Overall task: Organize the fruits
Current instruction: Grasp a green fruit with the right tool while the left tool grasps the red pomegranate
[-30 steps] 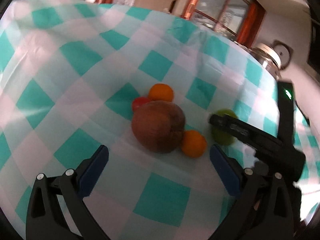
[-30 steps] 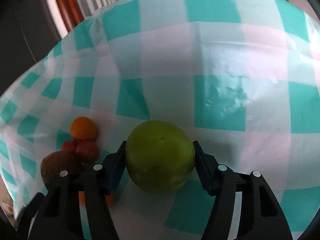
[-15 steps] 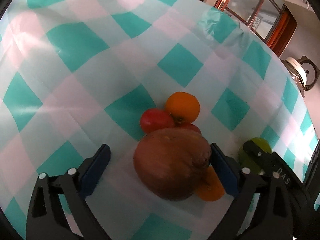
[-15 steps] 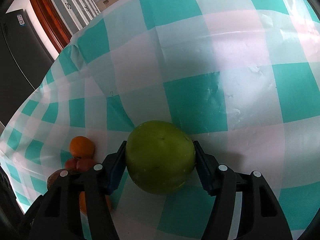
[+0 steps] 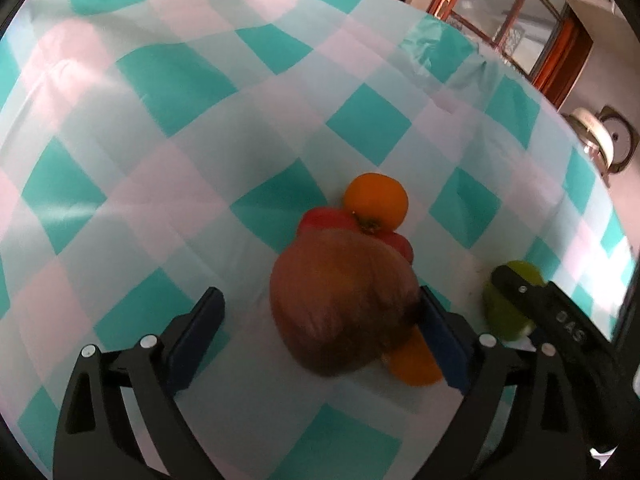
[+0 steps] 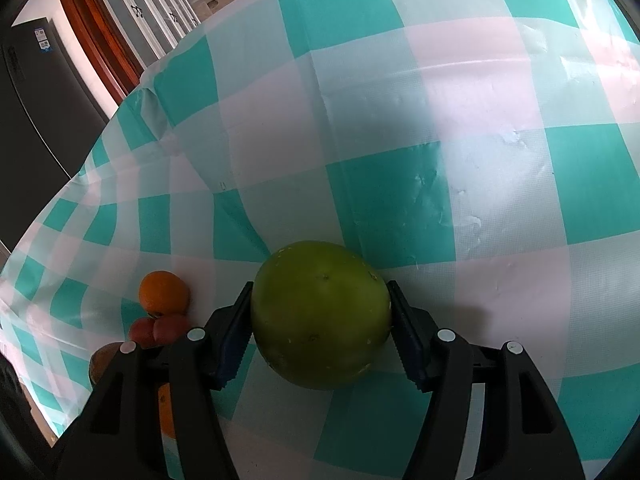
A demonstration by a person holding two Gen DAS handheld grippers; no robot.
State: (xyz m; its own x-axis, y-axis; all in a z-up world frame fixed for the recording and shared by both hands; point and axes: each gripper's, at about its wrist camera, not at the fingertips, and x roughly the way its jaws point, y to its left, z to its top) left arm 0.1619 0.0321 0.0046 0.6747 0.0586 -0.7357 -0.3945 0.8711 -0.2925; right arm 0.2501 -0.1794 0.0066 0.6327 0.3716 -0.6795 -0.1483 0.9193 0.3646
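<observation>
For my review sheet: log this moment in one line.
right gripper: shut on green fruit | left gripper: open around brown fruit

The checked tablecloth (image 6: 400, 208) looks like smooth, slightly glossy plastic sheeting, creased in places. The green fruit (image 6: 320, 316) has smooth, faintly speckled skin, and the brown fruit (image 5: 344, 300) looks matt and rough. The door frame (image 6: 100, 24) at upper left is polished wood.

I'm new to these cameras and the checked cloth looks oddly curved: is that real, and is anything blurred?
Left wrist view: fisheye bulges the teal-and-white checked tablecloth; the large round brown fruit looks soft; glare patch at left. Right wrist view: same bulge; the round green fruit is sharp, with shadow dimming the cloth behind it.
</observation>
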